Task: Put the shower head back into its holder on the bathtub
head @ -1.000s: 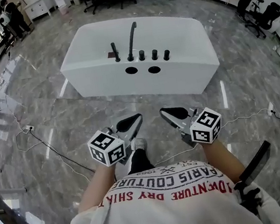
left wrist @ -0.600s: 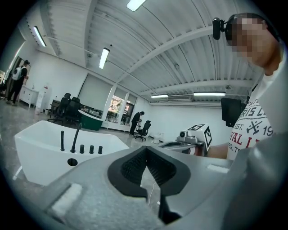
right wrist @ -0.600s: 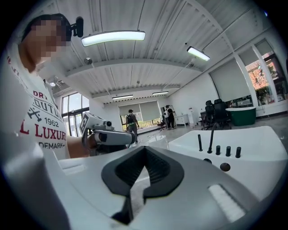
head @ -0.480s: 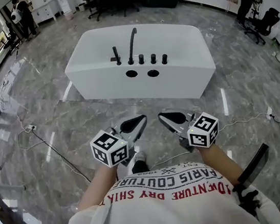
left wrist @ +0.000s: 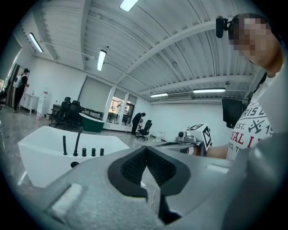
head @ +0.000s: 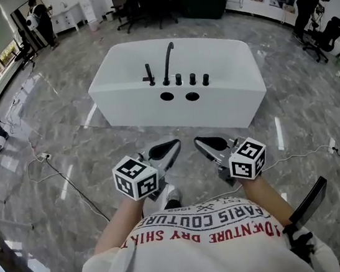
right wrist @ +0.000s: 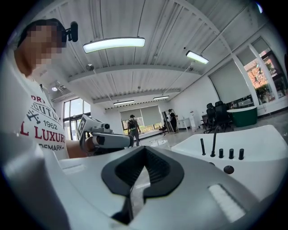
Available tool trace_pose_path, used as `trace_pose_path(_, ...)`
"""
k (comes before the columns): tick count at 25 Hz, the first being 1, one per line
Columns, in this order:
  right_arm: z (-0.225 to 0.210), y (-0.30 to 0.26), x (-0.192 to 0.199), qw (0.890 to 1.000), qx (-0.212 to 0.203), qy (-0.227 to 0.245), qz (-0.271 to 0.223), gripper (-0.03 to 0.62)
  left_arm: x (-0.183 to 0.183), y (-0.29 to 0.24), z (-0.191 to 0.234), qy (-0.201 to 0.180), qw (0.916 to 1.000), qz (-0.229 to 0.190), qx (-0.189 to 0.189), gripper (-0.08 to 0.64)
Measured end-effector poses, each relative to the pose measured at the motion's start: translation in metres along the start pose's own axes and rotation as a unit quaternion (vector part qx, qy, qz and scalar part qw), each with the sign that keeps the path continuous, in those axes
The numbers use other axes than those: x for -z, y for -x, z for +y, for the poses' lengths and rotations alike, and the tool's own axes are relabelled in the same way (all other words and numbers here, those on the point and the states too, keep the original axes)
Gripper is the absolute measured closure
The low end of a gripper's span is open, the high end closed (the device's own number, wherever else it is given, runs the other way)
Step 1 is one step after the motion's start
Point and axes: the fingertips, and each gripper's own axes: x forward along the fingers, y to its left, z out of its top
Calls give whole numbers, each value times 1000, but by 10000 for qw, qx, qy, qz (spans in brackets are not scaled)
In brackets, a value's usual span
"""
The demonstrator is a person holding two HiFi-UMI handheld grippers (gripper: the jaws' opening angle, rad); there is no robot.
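1. Grey veined marble floor (head: pixel 62 128) spreads glossy all round me, and a thin white cable (head: pixel 63 178) trails over it at my left.
2. The white oval freestanding bathtub (head: pixel 228 102) stands ahead of me, well apart from both my tongs.
3. My left gripper (head: pixel 176 144) and my right gripper (head: pixel 198 141) are side by side, low in front of my printed white shirt (head: pixel 204 247). Their tips point toward the tub, near each other but not touching.
4. The left gripper's black ribbed pads are pressed together with nothing between them. The right gripper's pads are pressed together too and pinch nothing.
5. A tall black curved spout (head: pixel 169 60) rises from the tub's near rim.
6. The slim black stick-shaped shower head (head: pixel 149 74) stands upright on that same rim, just to the left of the spout. Neither gripper touches it. I cannot tell from here how deep it sits in its mount.
7. Three short black round knobs (head: pixel 192 79) stand in a row to the right of the spout.
8. Two dark round holes (head: pixel 167 96) show in the white surface just in front of the fittings.
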Motion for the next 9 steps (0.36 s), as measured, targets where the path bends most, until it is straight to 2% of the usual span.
trace_pose_path(9,33,7,-3,9998,-158,132,-46,589,2,22,-22,-207,9996,62,-161,558)
